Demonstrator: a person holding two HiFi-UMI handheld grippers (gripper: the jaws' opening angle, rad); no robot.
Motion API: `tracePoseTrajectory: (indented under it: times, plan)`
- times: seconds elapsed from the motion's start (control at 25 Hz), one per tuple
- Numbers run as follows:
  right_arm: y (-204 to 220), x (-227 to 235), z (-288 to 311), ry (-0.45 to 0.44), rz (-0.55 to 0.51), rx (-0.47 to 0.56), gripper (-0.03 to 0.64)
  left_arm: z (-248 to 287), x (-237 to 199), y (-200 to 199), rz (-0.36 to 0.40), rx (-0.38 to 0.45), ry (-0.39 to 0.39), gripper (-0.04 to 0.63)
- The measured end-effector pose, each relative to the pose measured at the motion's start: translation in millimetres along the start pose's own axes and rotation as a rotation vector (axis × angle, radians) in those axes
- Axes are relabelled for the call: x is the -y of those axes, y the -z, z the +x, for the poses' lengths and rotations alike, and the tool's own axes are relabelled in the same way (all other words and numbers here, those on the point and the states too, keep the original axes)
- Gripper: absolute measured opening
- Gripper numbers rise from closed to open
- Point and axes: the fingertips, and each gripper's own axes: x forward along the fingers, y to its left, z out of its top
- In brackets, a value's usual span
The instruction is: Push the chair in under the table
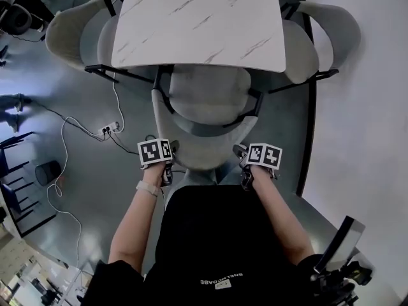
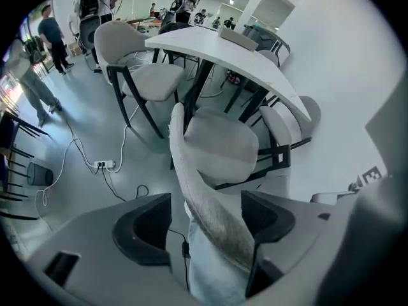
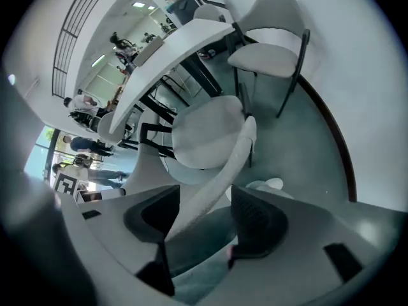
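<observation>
A: Position of chair?
B: Fronting table, seat front at its edge, backrest out toward body
A: Tools?
B: Both wide: left gripper astride backrest rim, left end; right gripper astride right end; pads not clamping

Power strip on grey floor, white cable attached. Dark bin nearby. Side chair left, second side chair right.
</observation>
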Motion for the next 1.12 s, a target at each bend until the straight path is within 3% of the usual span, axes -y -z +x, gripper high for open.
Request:
tracePoseTrajectory:
  times: [0.16,0.28,0.4,0.56,0.68,0.8,1.12]
  plan:
    - [2,0,17,0.016,0.071,0.016,0.238,25,-3,-1,0.020,-0.077,-0.019,0.337]
    - [0,0,27,0.046,0.074,0.027,0.238,40,-4,5,0.039,-0.120,-0.039,0.337]
    - [7,-6,45,0.078,0.053,-0.028,0.238,48,-6,10,0.009,-0.144,-0.034,0.336]
    - [16,-8,61,0.178,-0.063,-0.049,0.232,54,-5,17,-0.014,-0.196,0.008,0.336]
    - [16,-4,61,0.257,-0.203,-0.034,0.170,58,-1,22,0.002,-0.238,0.037,0.322]
    - [15,-2,60,0.267,-0.245,-0.024,0.167,58,3,21,0.023,-0.217,0.030,0.281]
    - [21,-2,55,0.255,-0.315,-0.038,0.160,52,1,37,-0.068,-0.133,0.023,0.215]
